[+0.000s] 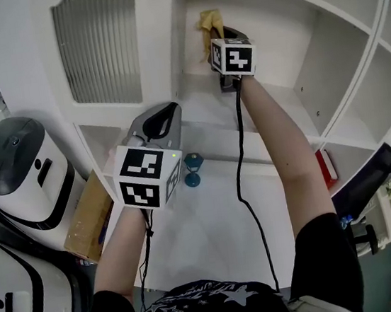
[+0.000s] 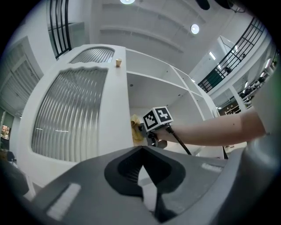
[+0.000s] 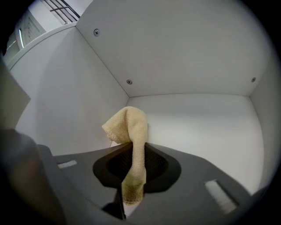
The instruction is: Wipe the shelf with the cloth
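our right gripper (image 3: 133,151) is clamped on the cloth (image 3: 127,125), up inside the shelf (image 3: 206,123) by its left wall. our left gripper (image 2: 141,154), outside the shelf, is closed, empty. only a thin strip is pinched; hard rubbing may tug it free.

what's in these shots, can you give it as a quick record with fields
setting: white shelf unit with open compartments
right gripper: inside an upper compartment, jaws shut on a pale yellow knitted cloth
cloth position: sticks up from the jaws near a back corner of the compartment; contact with the shelf unclear
left gripper: held lower, outside the shelf, jaws together, nothing between them
also there: small blue object on the lower white surface
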### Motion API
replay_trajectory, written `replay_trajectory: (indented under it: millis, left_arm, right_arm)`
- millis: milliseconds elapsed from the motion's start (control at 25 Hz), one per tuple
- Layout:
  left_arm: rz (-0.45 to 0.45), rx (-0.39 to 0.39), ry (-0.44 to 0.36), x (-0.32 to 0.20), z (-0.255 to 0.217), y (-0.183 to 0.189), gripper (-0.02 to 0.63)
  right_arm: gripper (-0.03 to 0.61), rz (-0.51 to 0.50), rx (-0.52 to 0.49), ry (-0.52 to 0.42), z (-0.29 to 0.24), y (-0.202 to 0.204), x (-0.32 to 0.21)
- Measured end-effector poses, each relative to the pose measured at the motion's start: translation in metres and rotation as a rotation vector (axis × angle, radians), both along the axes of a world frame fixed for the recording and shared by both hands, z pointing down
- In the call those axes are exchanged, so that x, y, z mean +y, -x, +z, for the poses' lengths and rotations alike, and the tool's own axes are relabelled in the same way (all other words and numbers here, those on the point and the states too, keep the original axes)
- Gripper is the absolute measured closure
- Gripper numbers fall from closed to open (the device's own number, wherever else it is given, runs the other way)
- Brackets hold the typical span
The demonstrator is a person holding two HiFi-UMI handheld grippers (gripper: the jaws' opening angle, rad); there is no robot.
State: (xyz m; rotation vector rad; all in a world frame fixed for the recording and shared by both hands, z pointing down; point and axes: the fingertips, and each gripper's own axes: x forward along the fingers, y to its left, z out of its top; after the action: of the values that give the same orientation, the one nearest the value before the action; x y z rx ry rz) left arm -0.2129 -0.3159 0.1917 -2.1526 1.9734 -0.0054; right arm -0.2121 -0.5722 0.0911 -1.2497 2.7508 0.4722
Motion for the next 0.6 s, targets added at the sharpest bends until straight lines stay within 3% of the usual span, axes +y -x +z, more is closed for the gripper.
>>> replay_trajectory:
  millis: [600]
  left_arm:
    - [0.124, 0.006, 0.007, -0.019, -0.002, -0.046, 0.610]
  right_arm:
    - [0.500, 0.202, -0.044, 0.008, -0.007, -0.109, -0.026]
